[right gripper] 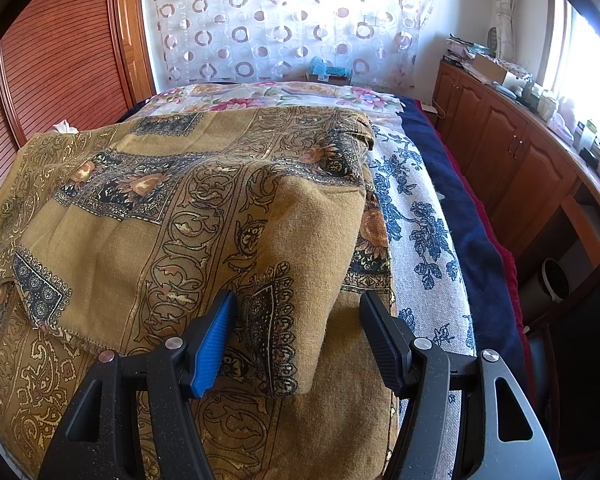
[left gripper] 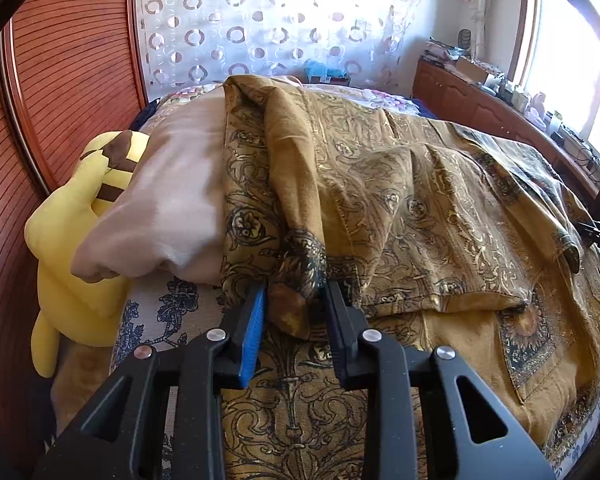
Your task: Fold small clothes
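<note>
An ochre garment (left gripper: 400, 208) with dark scroll and flower print lies spread over the bed. In the left wrist view my left gripper (left gripper: 296, 286) is shut on a bunched fold of it; the cloth fills the gap between the blue pad (left gripper: 254, 320) and the black finger and rises away from the tips. In the right wrist view the same garment (right gripper: 160, 200) covers the bed's left side. My right gripper (right gripper: 299, 298) stands open over a folded flap of it. The flap lies between the fingers, with a gap to the right one.
A white bed cover with blue flowers (right gripper: 420, 220) shows beside the garment. A beige pillow (left gripper: 168, 200) and a yellow plush toy (left gripper: 72, 248) lie at the left, against a slatted wooden wardrobe (left gripper: 60, 80). A cluttered wooden cabinet (right gripper: 512, 152) runs along the right.
</note>
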Tool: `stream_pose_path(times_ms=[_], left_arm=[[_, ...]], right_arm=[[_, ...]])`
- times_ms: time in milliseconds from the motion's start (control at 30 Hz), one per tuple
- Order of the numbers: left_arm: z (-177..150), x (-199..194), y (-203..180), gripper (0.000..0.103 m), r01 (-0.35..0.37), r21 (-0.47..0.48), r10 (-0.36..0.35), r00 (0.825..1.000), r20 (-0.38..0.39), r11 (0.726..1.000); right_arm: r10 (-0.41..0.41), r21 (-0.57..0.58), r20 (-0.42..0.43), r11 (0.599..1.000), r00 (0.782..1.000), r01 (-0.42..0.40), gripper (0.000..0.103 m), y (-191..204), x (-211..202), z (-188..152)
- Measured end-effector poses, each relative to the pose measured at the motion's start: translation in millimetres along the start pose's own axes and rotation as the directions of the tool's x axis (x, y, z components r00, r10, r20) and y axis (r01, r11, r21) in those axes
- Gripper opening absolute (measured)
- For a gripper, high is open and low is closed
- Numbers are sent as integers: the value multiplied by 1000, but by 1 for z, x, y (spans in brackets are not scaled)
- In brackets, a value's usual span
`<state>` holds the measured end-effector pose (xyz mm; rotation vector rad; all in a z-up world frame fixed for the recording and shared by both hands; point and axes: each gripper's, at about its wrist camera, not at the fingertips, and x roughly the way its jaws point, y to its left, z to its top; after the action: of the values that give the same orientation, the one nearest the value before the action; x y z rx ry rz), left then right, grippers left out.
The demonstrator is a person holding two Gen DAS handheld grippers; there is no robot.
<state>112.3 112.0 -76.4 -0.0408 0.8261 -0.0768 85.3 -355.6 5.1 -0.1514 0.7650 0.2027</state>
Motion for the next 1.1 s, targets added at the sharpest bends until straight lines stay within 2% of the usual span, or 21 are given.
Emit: stream_pose_path(times_ms=[33,67,100,133,233,400,500,600,700,733,800,900,1100], left_arm=[[0,0,0,31,2,-1,-2,1000,0,1000],[0,0,0,25,6,1,-6,1000,1,1000],[0,-1,-1,9,16,5,-16,1000,6,1000],[-1,-5,-2,7,16,16,-16,1000,27,1000],[-2,-14,-10,5,20,52,-23,998,60,998],[0,-29,-14,5,45,42,-49,993,106,998],[2,-32,-11,5,100,21,-102,988,115,995],[5,-30,-11,5,75,24,-78,991,113,997],[6,-36,-12,4,84,18,-85,987,137,996],[6,-38,-12,3,91,16,-92,985,144,996],[5,-44,-14,3,98,19,-100,982,160,995],[7,-56,-15,3,106,13,-107,976,192,994],[7,-90,-15,3,137,15,-136,956,259,990]], right_arm=[[0,0,0,1000,1000,0,65,0,0,0],[0,0,0,1000,1000,0,66,0,0,0],[0,0,0,1000,1000,0,66,0,0,0],[0,0,0,1000,1000,0,66,0,0,0],[0,0,-1,1000,1000,0,66,0,0,0],[0,0,-1,1000,1000,0,65,0,0,0],[1,5,-1,1000,1000,-1,66,0,-1,0],[17,16,3,1000,1000,-17,65,-2,1,0],[51,34,16,998,999,-51,65,-7,-3,-2],[42,29,24,999,999,-42,60,-6,-6,-2],[62,0,46,998,997,-62,4,-2,-12,-4],[65,-52,81,997,995,-61,4,7,-21,-7],[109,-41,174,994,979,-104,4,5,-59,-3]])
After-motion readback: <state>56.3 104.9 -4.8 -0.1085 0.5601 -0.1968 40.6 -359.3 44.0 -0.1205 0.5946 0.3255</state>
